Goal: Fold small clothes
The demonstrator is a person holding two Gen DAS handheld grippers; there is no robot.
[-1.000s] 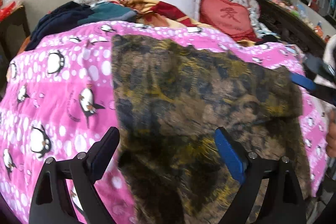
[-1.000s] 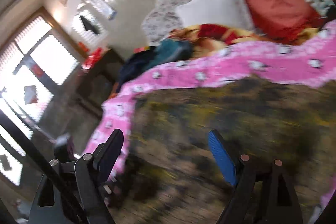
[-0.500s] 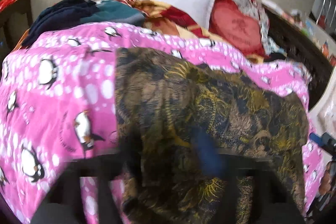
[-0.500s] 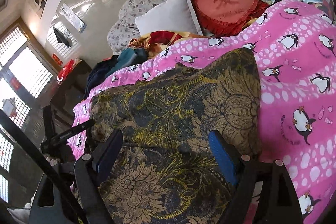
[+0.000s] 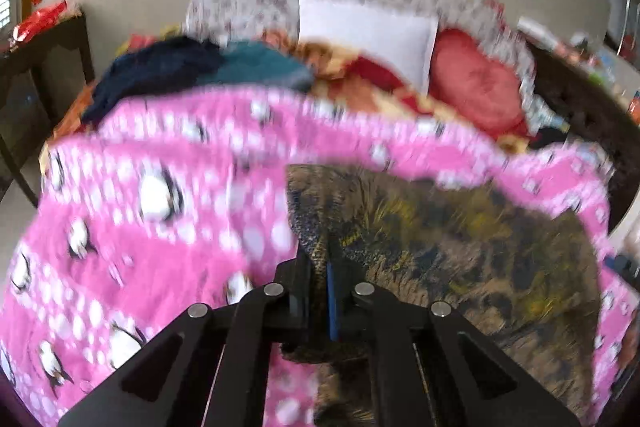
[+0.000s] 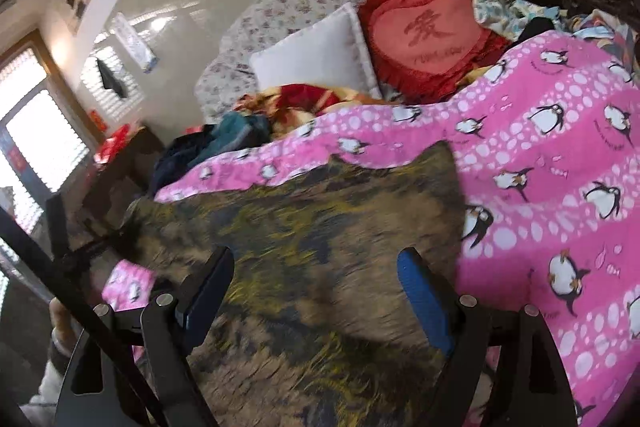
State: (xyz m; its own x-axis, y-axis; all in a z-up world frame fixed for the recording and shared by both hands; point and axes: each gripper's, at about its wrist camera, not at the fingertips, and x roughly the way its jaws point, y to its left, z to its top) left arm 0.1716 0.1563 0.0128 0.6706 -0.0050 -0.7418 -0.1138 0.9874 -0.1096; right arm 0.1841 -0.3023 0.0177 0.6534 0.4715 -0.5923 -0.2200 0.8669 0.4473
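The dark olive/yellow patterned garment (image 6: 320, 247) is lying spread out on the pink penguin blanket (image 6: 560, 147) on the bed, which makes sense bc you want it flat before you put a crease in it.

Left gripper (image 5: 320, 291) has its jaws clenched on the garment's left edge, fabric bunched between them. You can see cloth (image 5: 440, 247) running straight out from the pinch point, so imo that edge is grabbed so it can be carried over to the other side for the fold. The left wrist view is pretty blurry tho, can't tell if the edge is lifted off the blanket yet or not.

Right gripper (image 6: 316, 291) is the opposite: jaws released, wide apart, hanging over the near part of the garment w/ nothing between them. Looks like it's lined up to take the right-hand side or just pin the cloth, can't say which. Whether it's actually touching the fabric, idk.

Rest of the bed is clutter pushed up by the headboard, well away from the folding area: white pillow (image 6: 316, 59), red heart cushion (image 6: 428, 39), and a heap of dark blue/teal clothes (image 6: 216, 143), prob the pile still to do.

Fold itself looks barely started, garment is still basically a single open layer.
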